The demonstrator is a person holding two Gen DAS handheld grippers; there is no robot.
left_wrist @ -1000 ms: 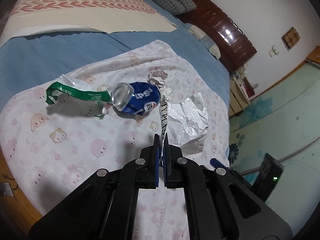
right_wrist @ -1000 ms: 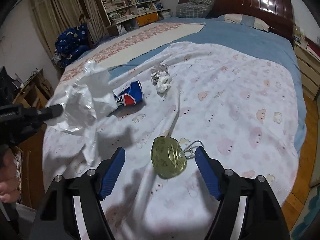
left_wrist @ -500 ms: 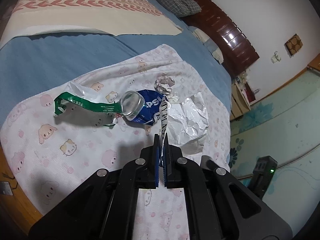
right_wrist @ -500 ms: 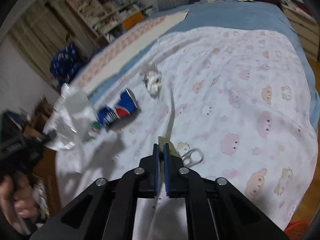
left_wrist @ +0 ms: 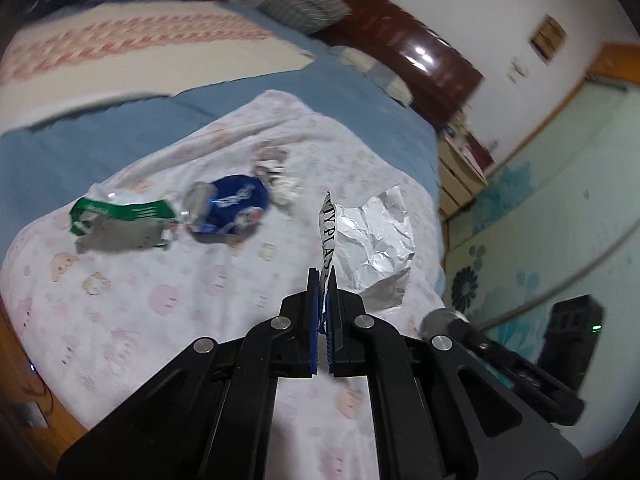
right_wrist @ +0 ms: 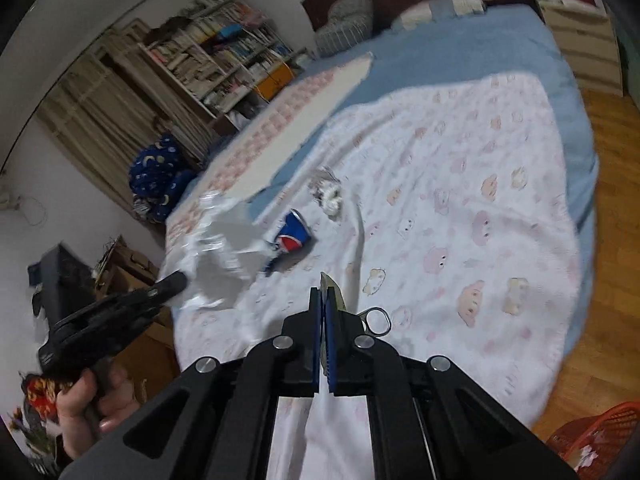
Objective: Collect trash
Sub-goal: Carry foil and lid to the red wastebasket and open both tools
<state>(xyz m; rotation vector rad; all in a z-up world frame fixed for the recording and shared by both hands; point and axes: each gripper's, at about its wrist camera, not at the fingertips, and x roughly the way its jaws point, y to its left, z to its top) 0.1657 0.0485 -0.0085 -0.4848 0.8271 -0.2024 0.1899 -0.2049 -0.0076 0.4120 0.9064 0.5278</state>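
My left gripper is shut on the rim of a crinkled clear plastic bag with printed letters, which it holds above the bed. In the right wrist view that gripper and the bag hang at the left, with a hand on the grip. My right gripper is shut on a gold can lid, and the lid's pull ring sticks out to the right. A crushed blue cola can, a green wrapper and crumpled tissue lie on the pink-print sheet.
The sheet covers a blue bed with a dark headboard. A red basket stands on the wooden floor at lower right. A bookshelf lines the far wall, and a nightstand is beside the bed.
My right gripper closed on the gold lid and lifted it off the sheet, rolling as it rose. My left gripper moved up and sideways with the bag still in it.
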